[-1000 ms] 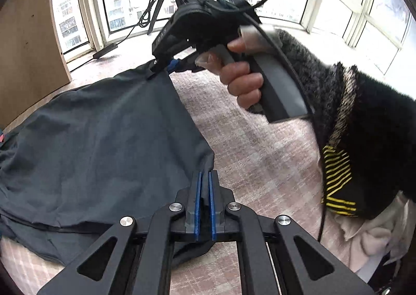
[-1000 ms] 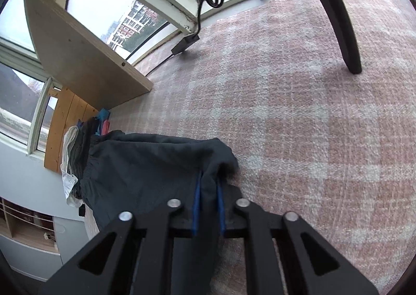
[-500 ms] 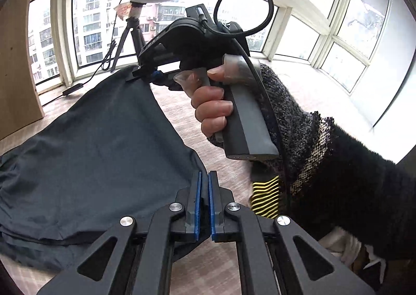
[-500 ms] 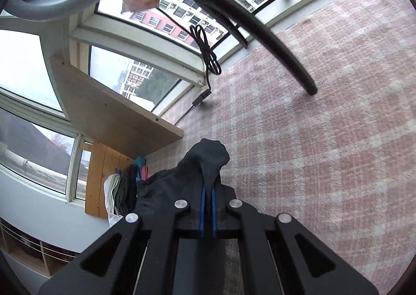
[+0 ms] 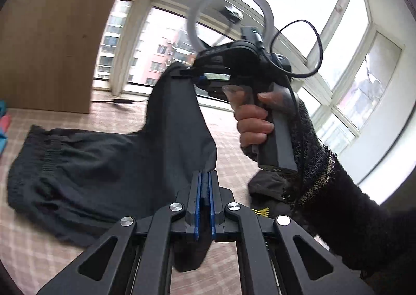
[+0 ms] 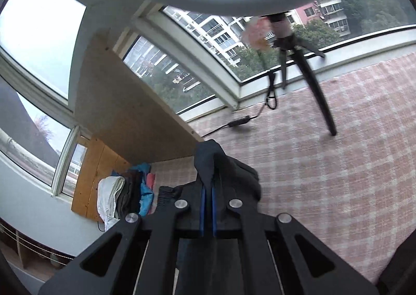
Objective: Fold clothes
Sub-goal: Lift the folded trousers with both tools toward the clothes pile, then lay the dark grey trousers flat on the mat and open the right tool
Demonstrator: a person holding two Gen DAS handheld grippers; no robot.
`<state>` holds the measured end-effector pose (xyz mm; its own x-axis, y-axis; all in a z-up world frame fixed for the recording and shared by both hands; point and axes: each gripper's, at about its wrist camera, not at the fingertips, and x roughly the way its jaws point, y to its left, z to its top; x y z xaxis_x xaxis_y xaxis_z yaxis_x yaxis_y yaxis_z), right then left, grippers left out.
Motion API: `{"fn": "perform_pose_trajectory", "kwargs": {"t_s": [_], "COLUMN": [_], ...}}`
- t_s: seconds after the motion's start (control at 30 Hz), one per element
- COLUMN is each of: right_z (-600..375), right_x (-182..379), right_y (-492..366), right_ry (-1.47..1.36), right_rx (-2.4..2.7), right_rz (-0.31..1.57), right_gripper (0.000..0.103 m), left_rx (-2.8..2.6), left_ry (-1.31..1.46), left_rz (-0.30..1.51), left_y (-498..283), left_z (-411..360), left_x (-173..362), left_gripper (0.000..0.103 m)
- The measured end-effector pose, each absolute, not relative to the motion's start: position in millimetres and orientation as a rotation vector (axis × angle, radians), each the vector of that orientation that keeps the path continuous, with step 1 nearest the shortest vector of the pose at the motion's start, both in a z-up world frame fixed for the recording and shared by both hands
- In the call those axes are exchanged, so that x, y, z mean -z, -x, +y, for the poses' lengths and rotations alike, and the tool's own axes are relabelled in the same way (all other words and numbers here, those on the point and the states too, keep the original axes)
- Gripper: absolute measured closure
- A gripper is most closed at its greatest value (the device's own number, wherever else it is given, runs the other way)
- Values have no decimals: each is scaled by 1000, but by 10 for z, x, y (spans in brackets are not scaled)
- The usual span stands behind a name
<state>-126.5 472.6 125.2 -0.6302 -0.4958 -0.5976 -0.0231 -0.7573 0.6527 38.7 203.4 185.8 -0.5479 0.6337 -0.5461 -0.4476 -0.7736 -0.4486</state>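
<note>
Each hand-held gripper clamped on a corner of the dark shorts, lifted above the plaid blanket.
The left hand-held gripper (image 5: 204,183) and right hand-held gripper (image 5: 193,75) are clamped on the dark shorts (image 5: 109,165), waistband on the plaid blanket (image 5: 226,123); both corners are best kept level and taut before being laid over.

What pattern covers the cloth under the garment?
Pink-and-white plaid cloth, clearest in the right wrist view.

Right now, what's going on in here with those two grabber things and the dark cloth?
A person is folding clothes with a handheld gripper in each hand. The left gripper and right gripper are each shut on an edge of the dark garment, holding that side above the checked cover. Its elastic waistband end trails low.
</note>
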Motion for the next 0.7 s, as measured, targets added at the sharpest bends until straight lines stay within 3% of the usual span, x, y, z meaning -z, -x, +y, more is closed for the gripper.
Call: {"fn": "perform_pose_trajectory", "kwargs": {"t_s": [0.17,0.3,0.53,0.63,0.7], "right_z": [3417,2522,1759,1692,1759], "right_x": [-1199,-812,-113,2,-94], "right_y": [1746,2086,2408,2480,2474], "right_ry": [-1233,-1338,-1506,-1548,-1524], "right_rx": [2398,2349,2311,2253,2186], "right_rz": [-666,-509,-294,-247,-312], "right_gripper": [100,100,99,92,83], "left_rx": [-2495,-2498,-2561,-2556,-2568], "left_ry": [996,1119,1253,1305,1323], "left_rz": [-544,-724,-767,-807,-794], "left_y": [-269,-102,0,36,16], "left_z": [837,179,-231,-353,-396], "left_x": [-1609,-1102,-552,-450,-469], "left_gripper": [99,99,98,95,95]}}
